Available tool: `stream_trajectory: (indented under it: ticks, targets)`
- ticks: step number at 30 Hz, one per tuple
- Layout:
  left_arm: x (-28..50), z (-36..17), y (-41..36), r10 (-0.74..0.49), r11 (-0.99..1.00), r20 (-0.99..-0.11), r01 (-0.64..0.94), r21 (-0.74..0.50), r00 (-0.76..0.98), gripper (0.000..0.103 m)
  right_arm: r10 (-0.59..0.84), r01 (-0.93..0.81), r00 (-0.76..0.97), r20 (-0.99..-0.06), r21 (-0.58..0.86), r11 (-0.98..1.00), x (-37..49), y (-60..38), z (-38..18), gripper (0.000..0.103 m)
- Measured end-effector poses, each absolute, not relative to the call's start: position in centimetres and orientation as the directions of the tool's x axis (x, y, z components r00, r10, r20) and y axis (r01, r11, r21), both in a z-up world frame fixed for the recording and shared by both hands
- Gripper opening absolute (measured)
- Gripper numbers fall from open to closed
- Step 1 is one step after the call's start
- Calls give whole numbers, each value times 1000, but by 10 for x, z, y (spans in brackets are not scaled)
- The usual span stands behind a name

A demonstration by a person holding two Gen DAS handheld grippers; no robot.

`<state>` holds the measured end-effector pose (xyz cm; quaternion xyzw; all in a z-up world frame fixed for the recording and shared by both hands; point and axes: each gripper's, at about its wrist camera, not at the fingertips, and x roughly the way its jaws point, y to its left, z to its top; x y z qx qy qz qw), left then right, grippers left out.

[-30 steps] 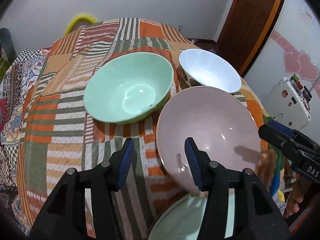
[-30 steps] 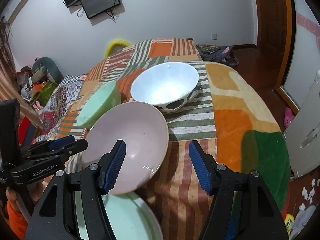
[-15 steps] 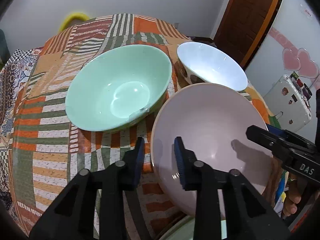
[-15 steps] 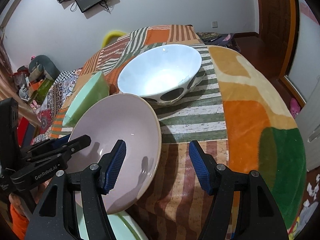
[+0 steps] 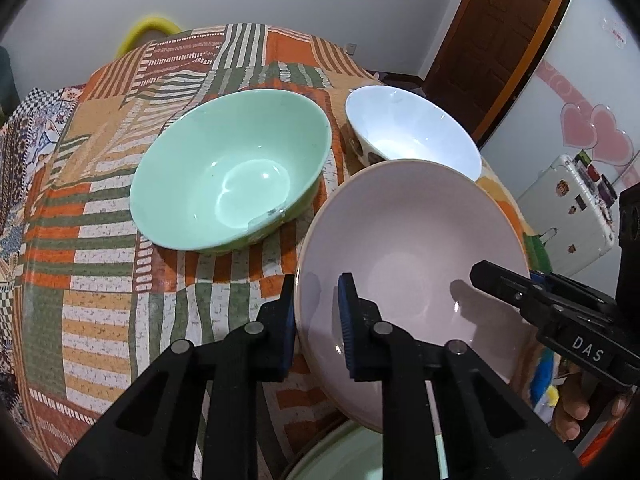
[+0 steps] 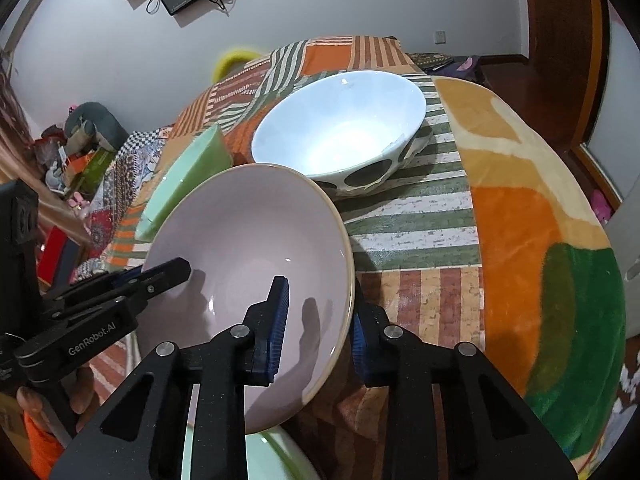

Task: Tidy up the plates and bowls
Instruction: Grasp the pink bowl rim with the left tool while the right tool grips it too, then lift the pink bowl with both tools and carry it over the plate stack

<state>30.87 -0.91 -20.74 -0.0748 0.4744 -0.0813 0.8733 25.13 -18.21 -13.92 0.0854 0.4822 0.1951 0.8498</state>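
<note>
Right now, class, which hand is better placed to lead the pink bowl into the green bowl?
Left, probably. Both tongs have just closed on the rim of the pink bowl, but the left tongs pinch the edge beside the green bowl; the right tongs hold the side nearer the white bowl.

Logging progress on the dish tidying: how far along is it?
Nothing looks stacked yet. In hand: both grippers, left and right, have just closed on opposite rims of the pink bowl, which sits tilted over a green plate. The green bowl and white spotted bowl stand separate on the blanket.
</note>
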Motion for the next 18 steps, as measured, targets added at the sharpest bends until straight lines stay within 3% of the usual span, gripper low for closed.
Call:
stream_trajectory:
  ticks: [18]
  targets:
    - [254, -153, -16, -216, 976, -761, 101, -195, 612, 19, 417, -266, 528, -740, 322, 908, 219, -186, -99, 26]
